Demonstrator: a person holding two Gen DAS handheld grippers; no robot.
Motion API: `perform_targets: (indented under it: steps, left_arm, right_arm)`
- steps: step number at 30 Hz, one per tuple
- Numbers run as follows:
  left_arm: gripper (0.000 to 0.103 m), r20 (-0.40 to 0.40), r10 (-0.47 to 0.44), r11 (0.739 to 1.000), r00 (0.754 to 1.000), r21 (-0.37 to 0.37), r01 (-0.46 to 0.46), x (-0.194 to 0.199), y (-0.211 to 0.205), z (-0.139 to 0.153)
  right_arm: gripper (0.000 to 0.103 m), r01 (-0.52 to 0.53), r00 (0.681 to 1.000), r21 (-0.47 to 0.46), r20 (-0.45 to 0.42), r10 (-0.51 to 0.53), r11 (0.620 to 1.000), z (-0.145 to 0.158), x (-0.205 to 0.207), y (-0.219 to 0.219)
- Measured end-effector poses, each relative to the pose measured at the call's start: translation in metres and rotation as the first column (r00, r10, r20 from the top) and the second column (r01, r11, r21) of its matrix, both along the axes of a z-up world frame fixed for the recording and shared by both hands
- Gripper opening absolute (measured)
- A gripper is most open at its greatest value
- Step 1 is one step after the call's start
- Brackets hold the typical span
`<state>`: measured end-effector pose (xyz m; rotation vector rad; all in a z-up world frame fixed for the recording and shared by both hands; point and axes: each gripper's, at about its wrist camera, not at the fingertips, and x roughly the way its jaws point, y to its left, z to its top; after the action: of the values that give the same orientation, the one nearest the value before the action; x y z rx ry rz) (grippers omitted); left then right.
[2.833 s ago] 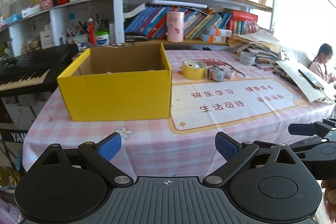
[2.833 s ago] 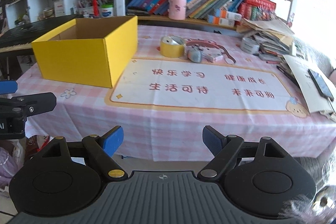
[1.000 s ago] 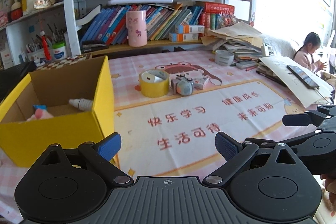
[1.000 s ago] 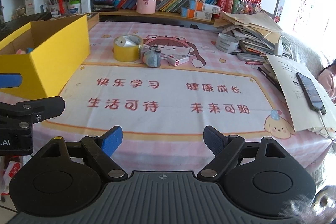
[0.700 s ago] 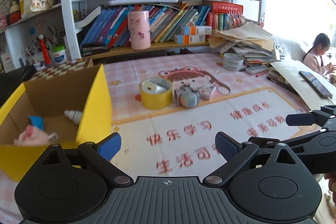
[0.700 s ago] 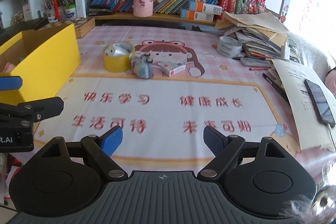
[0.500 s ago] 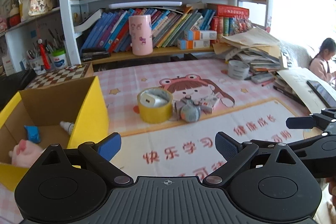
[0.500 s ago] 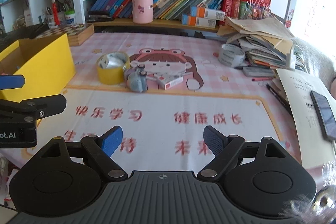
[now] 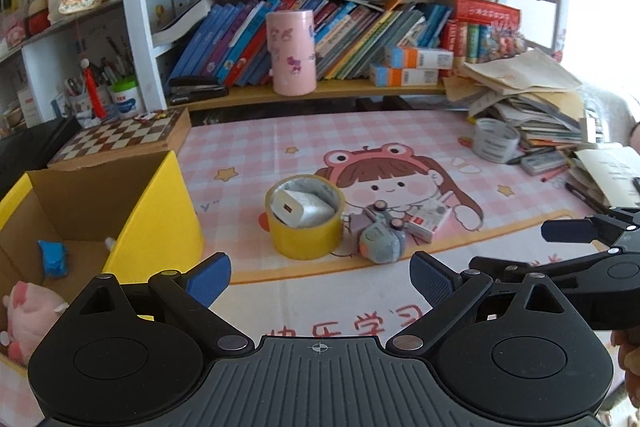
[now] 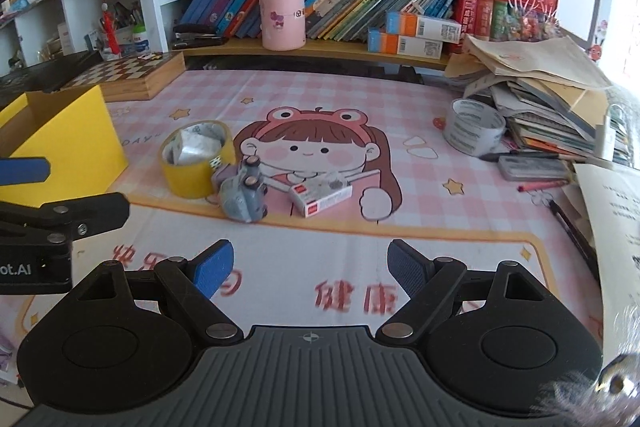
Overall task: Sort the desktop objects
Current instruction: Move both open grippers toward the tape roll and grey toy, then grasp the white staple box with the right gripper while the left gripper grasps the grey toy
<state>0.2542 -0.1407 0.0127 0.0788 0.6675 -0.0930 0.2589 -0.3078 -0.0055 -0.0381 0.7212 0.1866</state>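
Observation:
A yellow tape roll (image 9: 305,227) (image 10: 197,163) stands mid-table with a white charger (image 9: 301,207) lying inside it. Beside it sit a grey toy car (image 9: 382,242) (image 10: 244,195) and a small red-and-white box (image 9: 429,219) (image 10: 321,198). At the left stands an open yellow cardboard box (image 9: 160,211) (image 10: 72,143) holding a pink plush (image 9: 28,315), a blue item (image 9: 53,257) and a small white bottle. My left gripper (image 9: 320,277) is open and empty, short of the tape roll. My right gripper (image 10: 310,263) is open and empty, short of the toy car and small box.
A grey tape roll (image 10: 473,126) and a heap of books and papers (image 10: 560,107) fill the right side, with pens (image 10: 538,185) and a paper sheet beside them. A chessboard box (image 9: 128,135) lies behind the yellow box. Shelves with books and a pink canister (image 9: 291,51) rise at the back.
Both grippers have moved forward over the table toward the tape roll, toy car and small box, which now look larger and nearer. The yellow box has slid to the left edge. Jaws unchanged.

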Motion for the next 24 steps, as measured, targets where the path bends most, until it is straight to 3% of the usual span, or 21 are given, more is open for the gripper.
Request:
perform_targets:
  steps: [8, 17, 24]
  left_arm:
    - [0.098, -0.020, 0.036, 0.999, 0.999, 0.008, -0.036, 0.019, -0.003, -0.003]
    - [0.098, -0.071, 0.054, 0.999, 0.996, 0.009, -0.054, 0.019, -0.003, -0.009]
    - [0.098, -0.083, 0.052, 0.999, 0.995, 0.007, -0.051, 0.023, -0.006, -0.010]
  right_arm:
    - [0.083, -0.024, 1.000, -0.032, 0.001, 0.024, 0.999, -0.011, 0.052, -0.014]
    - [0.083, -0.130, 0.990, -0.108, -0.062, 0.124, 0.986, -0.040, 0.106, -0.006]
    - [0.082, -0.208, 0.974, -0.089, -0.114, 0.198, 0.974, -0.060, 0.128, 0.003]
